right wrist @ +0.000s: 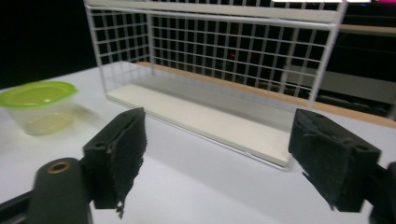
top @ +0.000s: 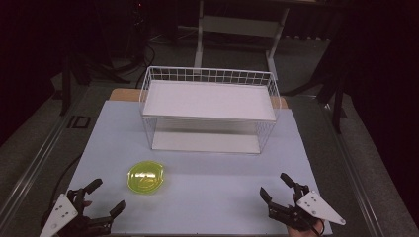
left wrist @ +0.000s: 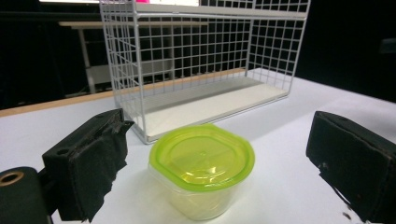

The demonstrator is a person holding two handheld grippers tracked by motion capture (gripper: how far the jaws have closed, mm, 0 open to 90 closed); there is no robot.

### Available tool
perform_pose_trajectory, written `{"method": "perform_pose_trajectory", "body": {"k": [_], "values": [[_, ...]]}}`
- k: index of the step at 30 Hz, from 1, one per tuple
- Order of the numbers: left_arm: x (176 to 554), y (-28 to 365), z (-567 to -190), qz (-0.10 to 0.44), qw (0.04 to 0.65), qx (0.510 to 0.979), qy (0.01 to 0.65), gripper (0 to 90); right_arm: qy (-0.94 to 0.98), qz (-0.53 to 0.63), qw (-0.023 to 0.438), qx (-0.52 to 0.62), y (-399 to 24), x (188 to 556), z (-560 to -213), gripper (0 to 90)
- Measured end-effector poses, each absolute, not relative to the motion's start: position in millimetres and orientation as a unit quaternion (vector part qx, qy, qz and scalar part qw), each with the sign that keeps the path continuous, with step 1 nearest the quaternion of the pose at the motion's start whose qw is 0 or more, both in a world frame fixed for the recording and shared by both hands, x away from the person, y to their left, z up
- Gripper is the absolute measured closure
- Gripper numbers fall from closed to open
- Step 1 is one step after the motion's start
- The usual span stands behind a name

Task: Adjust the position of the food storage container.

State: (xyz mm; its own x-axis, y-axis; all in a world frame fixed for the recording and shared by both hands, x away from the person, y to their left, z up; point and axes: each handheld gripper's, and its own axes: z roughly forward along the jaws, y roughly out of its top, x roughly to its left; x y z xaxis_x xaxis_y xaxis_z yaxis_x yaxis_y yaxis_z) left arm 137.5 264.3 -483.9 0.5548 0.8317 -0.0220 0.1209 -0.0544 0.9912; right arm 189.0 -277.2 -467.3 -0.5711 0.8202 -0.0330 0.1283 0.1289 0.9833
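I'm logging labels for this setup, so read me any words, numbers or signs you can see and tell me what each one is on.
"ID": dark letters on the grey floor strip left of the table.
No print can be read on the green-lidded container, the wire shelf rack or either gripper.

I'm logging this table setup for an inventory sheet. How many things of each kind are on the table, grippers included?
Wire rack: 1
Lidded container: 1
Grippers: 2, the left gripper and the right gripper
Total: 4
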Motion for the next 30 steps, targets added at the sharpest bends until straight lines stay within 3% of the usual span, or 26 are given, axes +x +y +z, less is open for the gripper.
{"method": "perform_pose_trajectory", "body": {"k": [9, 10, 13, 20, 22, 30], "values": [[132.3, 262.3, -474.5, 0.296, 0.599, 0.655, 0.354, 5.8, 0.691, 0.560, 0.322, 0.324, -271.9, 185.2, -463.6, 18.1], [131.1, 262.0, -472.9, 0.301, 0.600, 0.653, 0.352, 6.8, 0.688, 0.567, 0.320, 0.322, -272.6, 184.8, -462.6, 14.8], [127.0, 260.1, -467.4, 0.304, 0.604, 0.656, 0.334, 10.8, 0.678, 0.575, 0.336, 0.311, -272.9, 182.7, -459.7, 14.5], [124.9, 257.5, -460.7, 0.288, 0.610, 0.669, 0.313, 15.6, 0.682, 0.586, 0.319, 0.300, -268.5, 181.2, -460.9, 14.9], [124.6, 257.4, -454.7, 0.289, 0.611, 0.672, 0.303, 22.0, 0.687, 0.582, 0.315, 0.300, -265.6, 181.1, -461.3, 14.8], [131.3, 260.5, -431.0, 0.292, 0.602, 0.679, 0.303, 24.8, 0.688, 0.586, 0.317, 0.288, -260.4, 176.8, -458.5, 14.7]]}}
